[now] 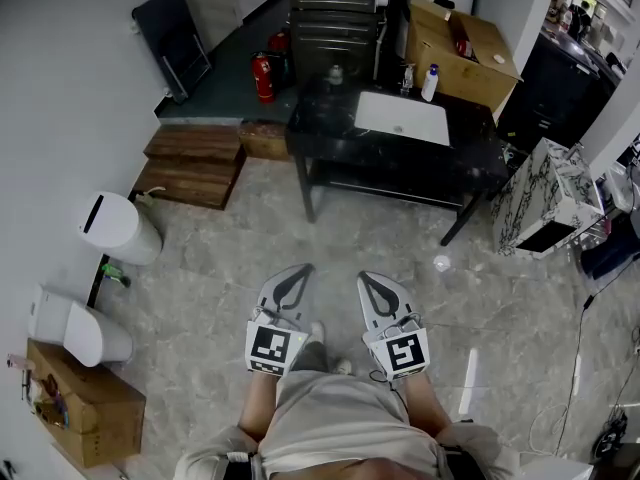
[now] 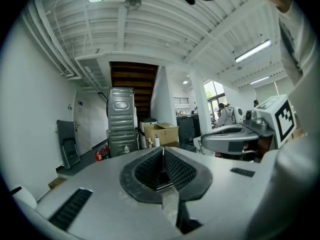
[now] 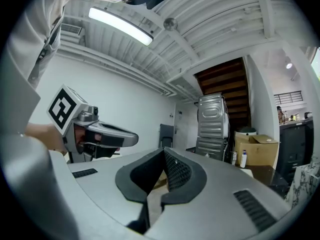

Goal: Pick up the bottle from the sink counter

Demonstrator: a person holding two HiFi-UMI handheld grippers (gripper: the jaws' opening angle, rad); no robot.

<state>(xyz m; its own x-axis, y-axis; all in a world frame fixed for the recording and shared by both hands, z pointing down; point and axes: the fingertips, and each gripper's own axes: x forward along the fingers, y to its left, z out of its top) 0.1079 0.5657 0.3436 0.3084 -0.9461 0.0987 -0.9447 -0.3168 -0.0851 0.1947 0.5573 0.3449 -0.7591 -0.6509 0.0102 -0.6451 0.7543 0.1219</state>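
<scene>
**Both pairs of jaws pressed together, bottle away on the sink surface**

From the head view we see a person standing on a grey stone-look floor (image 1: 220, 258), a gripper in each hand held out at waist height, side by side and near each other. The left gripper (image 1: 302, 268) has its jaws pressed together tip to tip with nothing pinched. Its own view shows the two dark ribbed pads meeting in a thin line. The right gripper (image 1: 364, 277) looks the same: in its own view the pads close to a point at the front and hold nothing. Each gripper appears off to the side in the other's view, with its marker cube turned toward the camera.

The bottle (image 1: 430, 82), white with a blue cap, stands upright on the dark sink surface (image 1: 325, 128) at the far side of the room, well apart from both grippers. It is near the back right corner of the white basin (image 1: 403, 118), just beside an open cardboard box (image 1: 470, 63). In both gripper views we make it out as a small white shape in front of that box.

To the left of the sink surface we see a red fire extinguisher (image 1: 265, 76) on the floor and some wooden steps (image 1: 195, 163). A ribbed metal cabinet (image 1: 333, 13) stands behind the surface, and a marbled cabinet (image 1: 550, 193) stands to its right.
</scene>
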